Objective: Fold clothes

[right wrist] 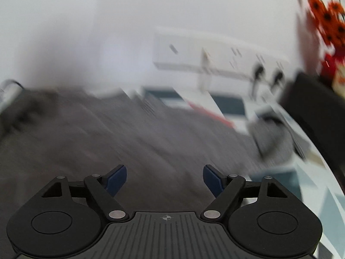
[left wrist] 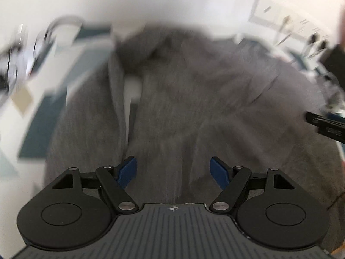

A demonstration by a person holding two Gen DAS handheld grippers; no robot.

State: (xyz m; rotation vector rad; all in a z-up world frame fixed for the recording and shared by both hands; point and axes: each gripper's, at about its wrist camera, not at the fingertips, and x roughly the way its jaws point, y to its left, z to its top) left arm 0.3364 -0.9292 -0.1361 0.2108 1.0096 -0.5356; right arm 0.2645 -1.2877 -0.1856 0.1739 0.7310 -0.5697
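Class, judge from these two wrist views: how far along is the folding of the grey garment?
Done: the grey hooded garment lies spread on the patterned tablecloth; no finished fold shows, though both views are blurred. In hand: nothing; the left gripper and right gripper are open above the fabric. Left: gripping and all folds.

Both views smeared by blur. Garment (left wrist: 194, 99): grey, weave and seams unreadable, its lower part hidden behind the left gripper (left wrist: 173, 172). Right of garment, a black object (left wrist: 327, 125) cut by the frame edge. Right view: orange flowers (right wrist: 327, 19) far right of garment (right wrist: 107, 133), cropped, detail lost.
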